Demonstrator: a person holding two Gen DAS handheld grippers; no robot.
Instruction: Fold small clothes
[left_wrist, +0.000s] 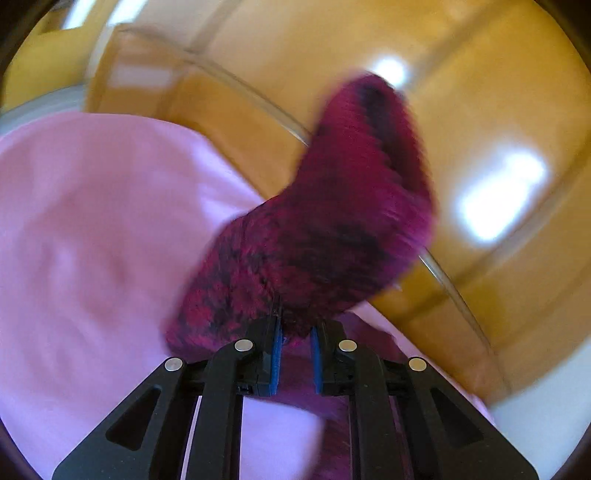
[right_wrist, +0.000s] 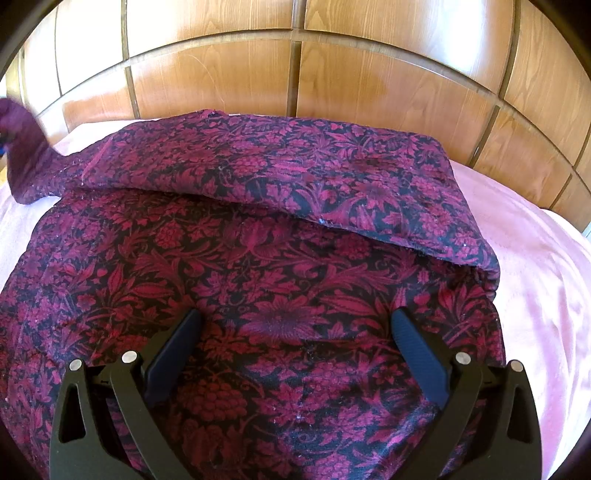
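On the pink sheet (right_wrist: 546, 295), right gripper (right_wrist: 295, 325) jaws gape over the floral garment (right_wrist: 258, 258) — left gripper (left_wrist: 295, 343) pinches its sleeve (left_wrist: 325, 221).

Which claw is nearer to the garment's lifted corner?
Left. The left claw is clamped on the lifted corner of the floral garment; the right claw sits open over the garment's middle, far from that corner.
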